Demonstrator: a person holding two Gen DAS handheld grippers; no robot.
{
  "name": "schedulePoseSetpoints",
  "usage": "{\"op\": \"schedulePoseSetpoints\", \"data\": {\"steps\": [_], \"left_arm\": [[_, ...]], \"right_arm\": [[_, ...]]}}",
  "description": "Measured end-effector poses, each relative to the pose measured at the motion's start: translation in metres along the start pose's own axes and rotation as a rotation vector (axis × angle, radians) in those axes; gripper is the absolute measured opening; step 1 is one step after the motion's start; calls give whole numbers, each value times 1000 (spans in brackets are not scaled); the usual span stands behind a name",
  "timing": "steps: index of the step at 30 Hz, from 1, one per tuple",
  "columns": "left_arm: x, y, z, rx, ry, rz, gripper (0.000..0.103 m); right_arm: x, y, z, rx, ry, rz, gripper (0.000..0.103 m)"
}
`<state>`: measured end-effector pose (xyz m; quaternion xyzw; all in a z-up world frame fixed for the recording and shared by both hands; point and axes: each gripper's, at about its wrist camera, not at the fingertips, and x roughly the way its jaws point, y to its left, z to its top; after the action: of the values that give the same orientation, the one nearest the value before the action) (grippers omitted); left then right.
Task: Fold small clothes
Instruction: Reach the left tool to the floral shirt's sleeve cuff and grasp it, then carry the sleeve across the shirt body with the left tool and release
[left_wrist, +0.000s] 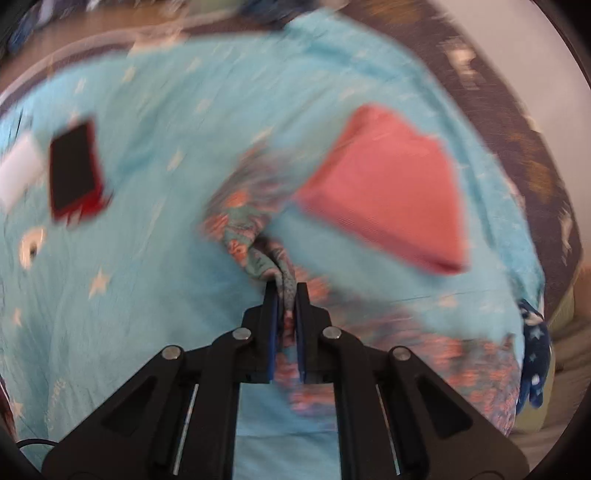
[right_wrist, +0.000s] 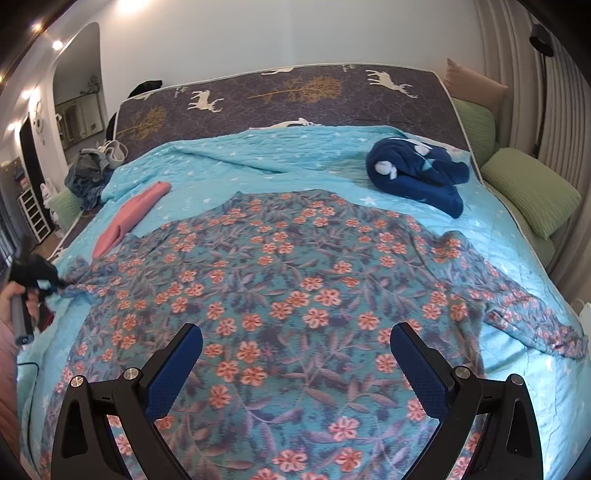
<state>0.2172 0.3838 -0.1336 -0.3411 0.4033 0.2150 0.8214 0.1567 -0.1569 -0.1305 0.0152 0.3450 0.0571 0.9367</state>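
A large floral garment (right_wrist: 295, 288), teal with coral-pink flowers and purple leaves, lies spread flat across the middle and lower frame of the right wrist view, one sleeve trailing to the right edge. Its left sleeve tip is bunched and twisted at the far left. At upper left lies a folded pink garment (right_wrist: 129, 218); at upper right, a crumpled navy garment (right_wrist: 417, 173).

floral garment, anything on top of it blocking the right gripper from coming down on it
Nothing visible does. The floral garment lies spread flat under the open right gripper, bare between its fingers. The pink folded cloth touches its far left edge; the navy garment lies apart. The left gripper already pinches one corner.
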Motion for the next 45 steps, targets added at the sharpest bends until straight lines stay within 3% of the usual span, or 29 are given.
{"op": "schedulePoseSetpoints", "data": {"steps": [2, 5, 7, 9, 10, 12, 15, 17, 19, 21, 26, 28, 31, 35, 38, 40, 41, 42, 45], "left_arm": [[-24, -42, -3, 92, -46, -98, 9], [-68, -134, -39, 337, -99, -282, 9], [-92, -201, -91, 585, -114, -374, 9], [-103, -252, -154, 821, -74, -458, 14], [-103, -266, -180, 905, -53, -478, 18], [-99, -284, -233, 1070, -22, -464, 44], [-94, -276, -275, 1228, -50, -401, 50], [-94, -256, -276, 1227, -45, -376, 50], [-93, -235, -260, 1160, -32, -361, 52], [-91, -210, -238, 1052, -25, -320, 58], [-74, -158, -207, 877, 0, -193, 58], [-68, -151, -205, 860, 18, -180, 58], [-60, -148, -214, 883, 24, -153, 58], [-50, -147, -223, 911, 27, -116, 58], [-44, -143, -217, 906, 25, -96, 59], [-43, -140, -209, 882, -46, -5, 59], [-42, -137, -202, 862, -96, 68, 61], [-41, -133, -195, 832, -116, 97, 70], [-35, -110, -171, 673, -100, 100, 72]], "right_arm": [[0, -7, 0, 26, 2, -6, 103], [-3, -20, -1, 82, 1, -7, 103], [-6, -29, -2, 116, -3, -21, 103], [-10, -39, -4, 144, -7, -38, 103], [-13, -45, -4, 163, -9, -48, 103], [-18, -54, -5, 183, -11, -56, 103], [-27, -67, -6, 196, -19, -75, 103], [-31, -74, -6, 185, -27, -85, 103], [-30, -77, -5, 173, -22, -75, 103], [-25, -79, -2, 176, -4, -30, 103], [-3, -63, 19, 112, 35, 122, 103], [11, -43, 31, 4, 49, 130, 103], [40, -17, 48, -98, 107, 218, 103], [82, -5, 64, -5, 224, 382, 103], [101, -5, 63, 101, 285, 447, 103], [105, -4, 58, 123, 291, 461, 103], [105, -3, 57, 124, 292, 466, 103], [106, -3, 54, 127, 294, 473, 103], [109, -8, 53, 151, 301, 498, 103]]}}
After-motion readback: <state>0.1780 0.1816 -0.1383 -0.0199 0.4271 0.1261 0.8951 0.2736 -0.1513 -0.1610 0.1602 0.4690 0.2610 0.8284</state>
